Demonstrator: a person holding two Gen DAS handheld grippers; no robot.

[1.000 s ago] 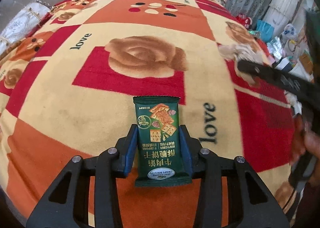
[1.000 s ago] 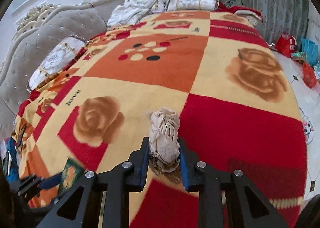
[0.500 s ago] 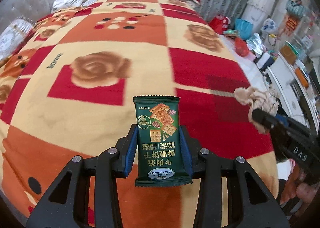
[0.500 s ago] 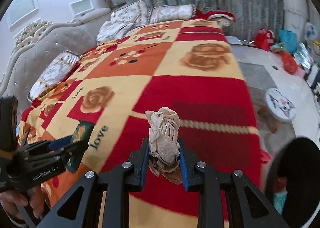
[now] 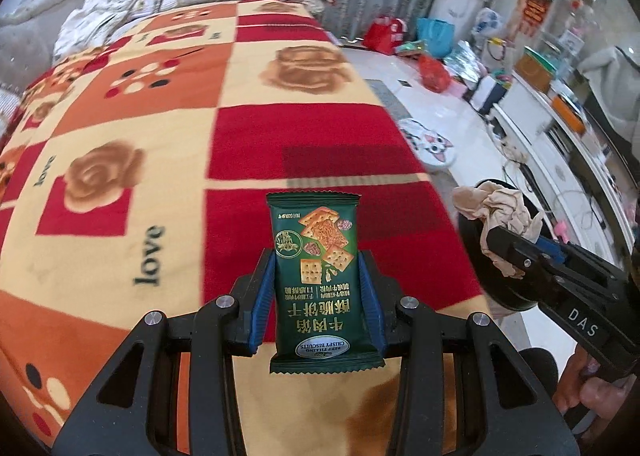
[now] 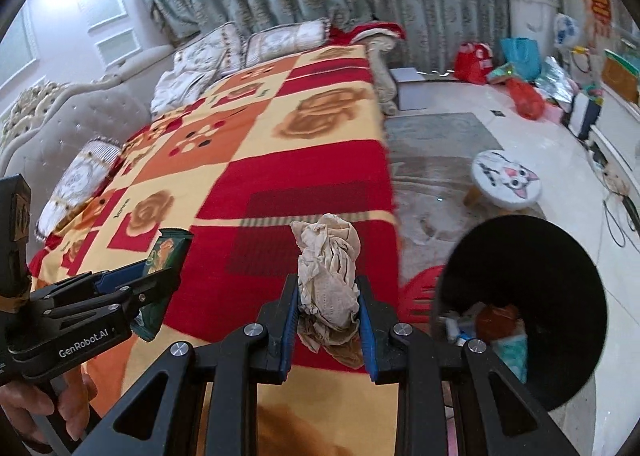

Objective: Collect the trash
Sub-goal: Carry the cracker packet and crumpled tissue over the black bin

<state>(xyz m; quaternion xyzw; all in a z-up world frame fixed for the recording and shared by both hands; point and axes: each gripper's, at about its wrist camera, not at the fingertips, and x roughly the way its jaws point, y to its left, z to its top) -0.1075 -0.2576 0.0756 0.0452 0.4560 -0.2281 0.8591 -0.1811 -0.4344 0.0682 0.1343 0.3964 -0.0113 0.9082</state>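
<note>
Bedroom ahead of me, with a bed (image 5: 160, 160) under a red and orange blanket. My left hand-held gripper (image 5: 316, 296) is clenched on a green biscuit packet (image 5: 322, 276), held above the blanket. My right hand-held gripper (image 6: 326, 312) grips a crumpled tissue (image 6: 328, 272) near the bed's edge. Just beside it on the floor sits a black bin (image 6: 560, 256) with rubbish inside. Farther off stands a cat-face stool (image 6: 506, 180).

Open bin mouth (image 6: 520, 288) lies unobstructed right of the bed edge (image 6: 394, 216), stool (image 6: 506, 180) well beyond.
</note>
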